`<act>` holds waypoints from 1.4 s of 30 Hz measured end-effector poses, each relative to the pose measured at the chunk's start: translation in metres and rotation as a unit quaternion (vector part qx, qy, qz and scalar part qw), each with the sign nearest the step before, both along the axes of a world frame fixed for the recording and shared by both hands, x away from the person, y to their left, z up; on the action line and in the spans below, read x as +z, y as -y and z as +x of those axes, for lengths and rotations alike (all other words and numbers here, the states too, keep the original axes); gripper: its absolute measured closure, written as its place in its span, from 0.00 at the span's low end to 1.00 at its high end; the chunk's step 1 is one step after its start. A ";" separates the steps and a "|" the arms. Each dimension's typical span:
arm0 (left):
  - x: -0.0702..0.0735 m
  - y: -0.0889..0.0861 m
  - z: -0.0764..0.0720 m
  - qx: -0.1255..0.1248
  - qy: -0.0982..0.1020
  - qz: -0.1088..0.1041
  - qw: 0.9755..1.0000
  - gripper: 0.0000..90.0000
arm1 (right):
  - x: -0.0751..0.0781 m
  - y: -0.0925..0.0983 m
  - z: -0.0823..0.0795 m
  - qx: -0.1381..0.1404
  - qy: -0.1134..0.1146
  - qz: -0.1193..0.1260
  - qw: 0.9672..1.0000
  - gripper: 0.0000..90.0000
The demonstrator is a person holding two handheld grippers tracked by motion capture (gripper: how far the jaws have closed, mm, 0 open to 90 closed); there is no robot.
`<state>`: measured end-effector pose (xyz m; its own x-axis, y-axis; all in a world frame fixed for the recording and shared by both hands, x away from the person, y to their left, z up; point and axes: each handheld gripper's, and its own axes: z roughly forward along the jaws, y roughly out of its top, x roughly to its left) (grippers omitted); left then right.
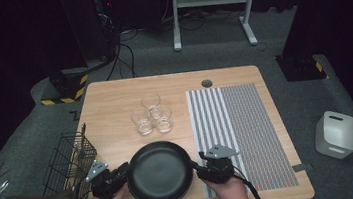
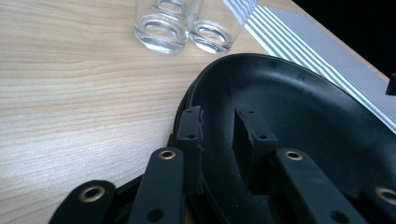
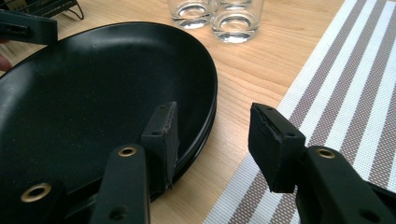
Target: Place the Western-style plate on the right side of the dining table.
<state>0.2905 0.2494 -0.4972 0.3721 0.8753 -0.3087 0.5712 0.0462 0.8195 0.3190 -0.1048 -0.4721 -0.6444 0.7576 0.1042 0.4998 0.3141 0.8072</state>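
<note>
A black plate point(image 1: 159, 174) lies at the table's near edge; its double rim looks like two plates stacked. My left gripper point(image 1: 124, 173) is at its left rim. In the left gripper view one pad sits on the rim's outer side and the other in the well of the plate point(image 2: 303, 107), so the left gripper point(image 2: 217, 123) looks shut on the rim. My right gripper point(image 1: 198, 166) is at the right rim. It stands open point(image 3: 212, 126), one pad over the plate point(image 3: 93, 84) and the other well clear above the placemat point(image 3: 345, 93).
Three clear glasses point(image 1: 151, 113) stand close together behind the plate. A striped placemat point(image 1: 238, 127) covers the table's right part. A black wire basket point(image 1: 69, 167) with wooden utensils hangs over the left edge. A white container point(image 1: 336, 134) sits on the floor at the right.
</note>
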 end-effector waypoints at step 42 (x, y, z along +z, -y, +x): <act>-0.008 -0.006 0.003 0.001 -0.019 -0.013 1.000 0.78 | -0.013 -0.012 0.000 0.002 -0.021 0.006 1.000 0.58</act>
